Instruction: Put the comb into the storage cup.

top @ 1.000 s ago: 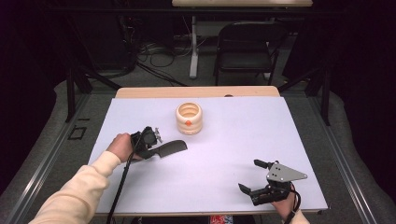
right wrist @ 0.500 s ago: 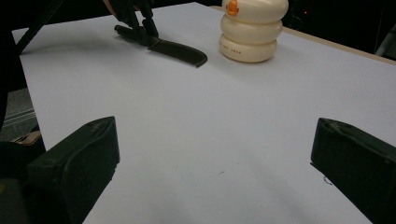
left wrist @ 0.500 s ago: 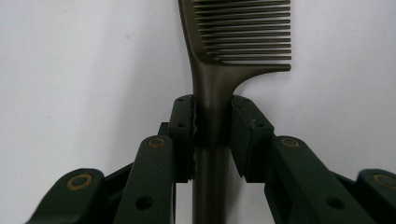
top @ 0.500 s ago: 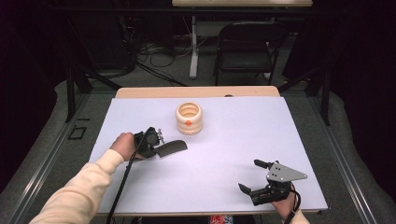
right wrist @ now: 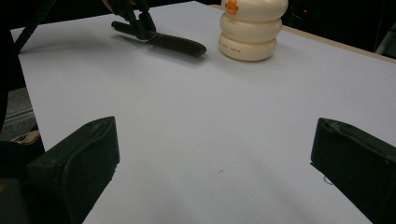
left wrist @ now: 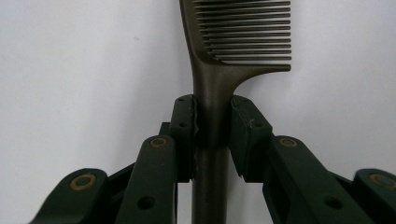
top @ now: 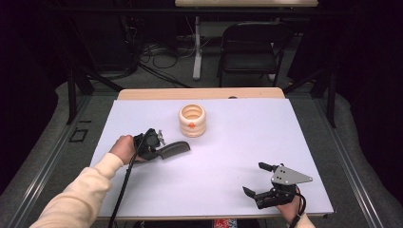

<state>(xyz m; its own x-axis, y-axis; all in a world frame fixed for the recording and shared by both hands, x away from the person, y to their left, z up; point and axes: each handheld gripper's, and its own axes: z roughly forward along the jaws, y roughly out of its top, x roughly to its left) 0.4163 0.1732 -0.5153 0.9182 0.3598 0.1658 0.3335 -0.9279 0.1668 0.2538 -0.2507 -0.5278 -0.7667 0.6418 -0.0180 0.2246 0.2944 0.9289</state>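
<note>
Left tongs [top: 159, 148]: jaws have just been closing and now press on the handle of a dark comb [top: 173, 149], one pad [left wrist: 184, 126] on either side of the handle. The comb's toothed end projects straight out beyond the jaw tips and lies low over the white counter [top: 228, 142]; whether it rests on the surface cannot be told. The left hand [top: 122, 148] holds the tongs from behind, with a cream sleeve [top: 81, 199] trailing back.

Right tongs [top: 259, 179]: jaws wide apart, nothing between them, only bare counter ahead. They sit well apart from the comb, at the near right corner.

A cream ribbed jar [top: 192, 120] with an orange mark stands upright just beyond the comb's toothed end, near it but not touching, and far ahead of the right tongs.
</note>
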